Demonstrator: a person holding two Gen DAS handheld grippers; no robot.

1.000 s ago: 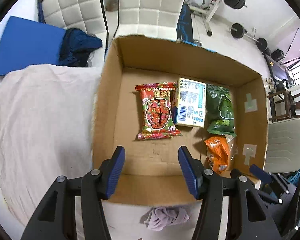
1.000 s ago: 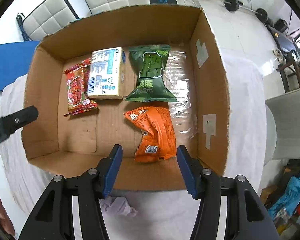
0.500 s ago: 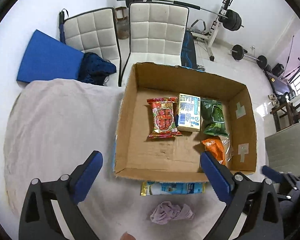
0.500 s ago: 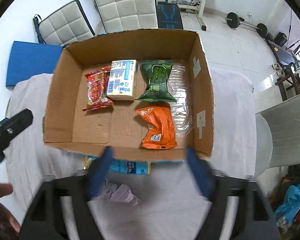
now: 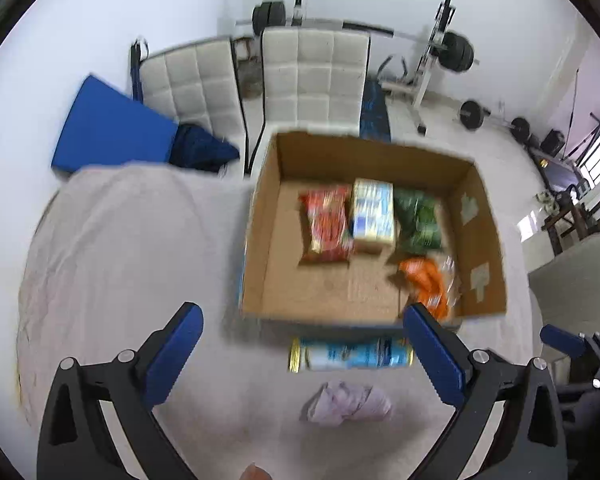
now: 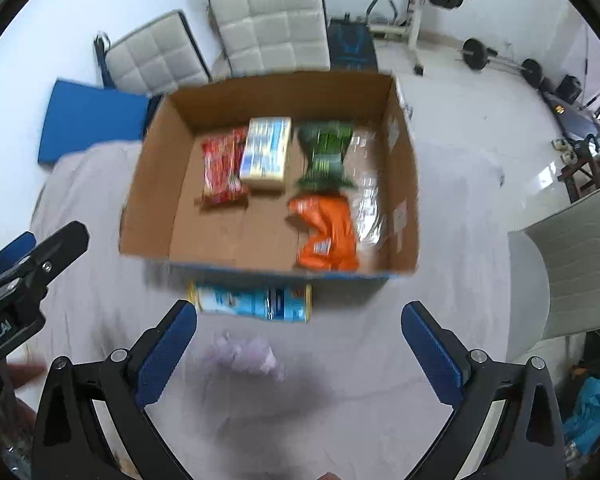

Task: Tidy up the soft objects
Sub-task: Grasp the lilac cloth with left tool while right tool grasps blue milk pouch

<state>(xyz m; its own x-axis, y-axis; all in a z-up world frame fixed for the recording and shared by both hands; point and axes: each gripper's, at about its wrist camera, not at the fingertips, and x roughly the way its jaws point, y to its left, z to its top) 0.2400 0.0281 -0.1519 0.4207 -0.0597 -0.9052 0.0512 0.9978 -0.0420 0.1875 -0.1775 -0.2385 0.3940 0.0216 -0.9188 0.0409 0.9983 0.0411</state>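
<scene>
left wrist view: one open cardboard box (image 5: 260,240) stands on the cloth-covered desk (image 5: 120,240), at 12 o'clock from the left tongs (image 5: 302,356). it holds five soft packets: one red (image 5: 327,226), one pale block-shaped (image 5: 372,211), one green (image 5: 418,220), one orange (image 5: 426,280), one clear (image 5: 450,276). outside the near wall lie one blue-and-white pack (image 5: 350,356), long and round-ended, and one crumpled lilac cloth (image 5: 346,402). the left tongs have just been opening and stand spread, nothing between them.

right wrist view: the same box (image 6: 148,184) at 12 o'clock, with the same five packets, blurred. the blue-and-white pack (image 6: 252,302) lies just outside the near wall, the lilac cloth (image 6: 246,356) nearer. the right tongs (image 6: 300,340) have just been opening, spread and empty. two quilted white chairs (image 6: 268,28) stand beyond.
</scene>
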